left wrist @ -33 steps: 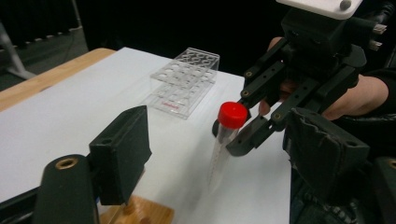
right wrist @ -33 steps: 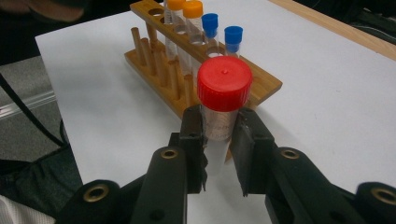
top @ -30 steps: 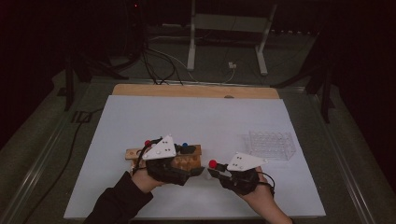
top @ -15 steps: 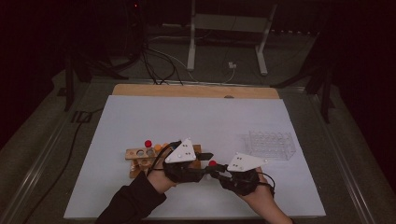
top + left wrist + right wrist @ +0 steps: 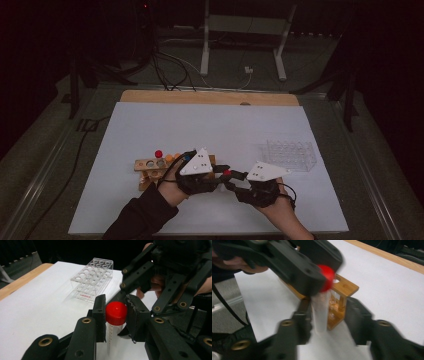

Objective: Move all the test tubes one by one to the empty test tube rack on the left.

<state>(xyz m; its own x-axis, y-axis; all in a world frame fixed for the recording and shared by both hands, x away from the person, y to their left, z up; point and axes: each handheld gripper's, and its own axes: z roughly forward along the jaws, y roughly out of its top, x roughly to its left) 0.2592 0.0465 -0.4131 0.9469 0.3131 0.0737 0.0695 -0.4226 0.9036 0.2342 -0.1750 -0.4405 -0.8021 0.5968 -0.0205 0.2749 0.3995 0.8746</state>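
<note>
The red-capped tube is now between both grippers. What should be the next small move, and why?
Probably draw the right gripper back a little. Its jaws have just been opening and stand apart from the tube, while the left gripper has just closed on the red cap, so the handover looks done.

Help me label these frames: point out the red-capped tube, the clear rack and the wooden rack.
red-capped tube (image 5: 115, 313): left gripper view, cap.
clear rack (image 5: 93, 278): left gripper view, top plate.
wooden rack (image 5: 345, 286): right gripper view, top board.

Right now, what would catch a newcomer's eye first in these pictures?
The red-capped tube at the near middle of the white table, clamped by the left gripper while the right gripper has just been opening around it. Then the wooden rack at left and the clear rack at right.
</note>
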